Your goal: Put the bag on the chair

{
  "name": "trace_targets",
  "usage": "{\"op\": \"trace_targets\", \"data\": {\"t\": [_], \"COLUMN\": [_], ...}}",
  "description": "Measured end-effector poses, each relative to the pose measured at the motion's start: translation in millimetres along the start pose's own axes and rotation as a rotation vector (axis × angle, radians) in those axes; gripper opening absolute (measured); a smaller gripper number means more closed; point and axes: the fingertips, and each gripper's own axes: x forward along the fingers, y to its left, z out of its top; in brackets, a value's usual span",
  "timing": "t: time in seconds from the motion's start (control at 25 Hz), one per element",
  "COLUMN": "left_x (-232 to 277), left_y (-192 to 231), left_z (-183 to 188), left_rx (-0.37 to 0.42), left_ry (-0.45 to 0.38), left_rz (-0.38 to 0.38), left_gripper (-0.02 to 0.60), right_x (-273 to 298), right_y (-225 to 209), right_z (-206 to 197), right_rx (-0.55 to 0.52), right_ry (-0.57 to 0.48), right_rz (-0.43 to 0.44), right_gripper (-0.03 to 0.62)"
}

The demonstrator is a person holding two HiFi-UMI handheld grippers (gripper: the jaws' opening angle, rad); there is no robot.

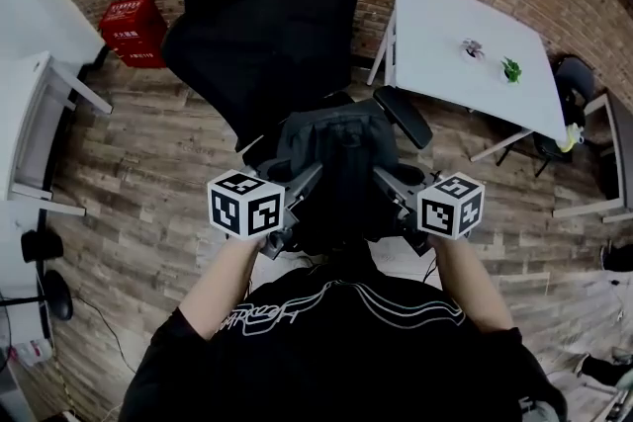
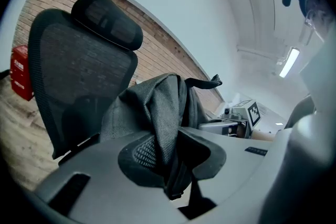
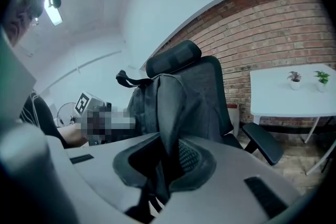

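So the bag (image 1: 336, 163) is a dark backpack, hanging upright (long axis vertical, top handle up) right between the two grippers and just in front of the chair (image 1: 262, 25) backrest, over the seat. I can't tell if its bottom is already touching the seat. The left gripper (image 1: 305, 185) has its fingers clenched on a strap (image 2: 167, 134) and the right gripper (image 1: 388, 183) is clenched on the other strap (image 3: 167, 128), so both hands are equally close, one per side. My guess is what's left is basically straight down and a bit forward. The armrest (image 1: 403, 117) on the right sits just beside the bag and could snag a strap or the right fingers. The white table (image 1: 465, 54) and red crate (image 1: 134, 32) are well apart from all this and not in the way.
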Motion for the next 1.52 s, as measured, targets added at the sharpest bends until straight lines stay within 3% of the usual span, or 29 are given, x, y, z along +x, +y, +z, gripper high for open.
{"op": "trace_targets", "data": {"t": [0.56, 0.84, 1.2, 1.52], "left_x": [18.6, 30.1, 44.4, 59.8], "left_y": [70.3, 101.7, 148.8, 186.5], "left_z": [30.6, 37.4, 26.2, 19.8], "left_rx": [-0.105, -0.153, -0.175, -0.161], "left_ry": [-0.077, -0.109, -0.116, -0.093], "left_rz": [0.28, 0.393, 0.475, 0.522], "left_gripper": [0.092, 0.091, 0.091, 0.094], "right_x": [90.2, 129.6, 180.6, 216.6], "right_y": [-49.5, -70.4, -93.9, -115.8], "right_z": [44.9, 55.6, 46.4, 36.5], "right_rx": [-0.094, -0.154, -0.164, -0.152], "right_ry": [0.122, 0.166, 0.228, 0.257], "right_rz": [0.229, 0.281, 0.293, 0.241], "right_gripper": [0.041, 0.043, 0.044, 0.051]}}
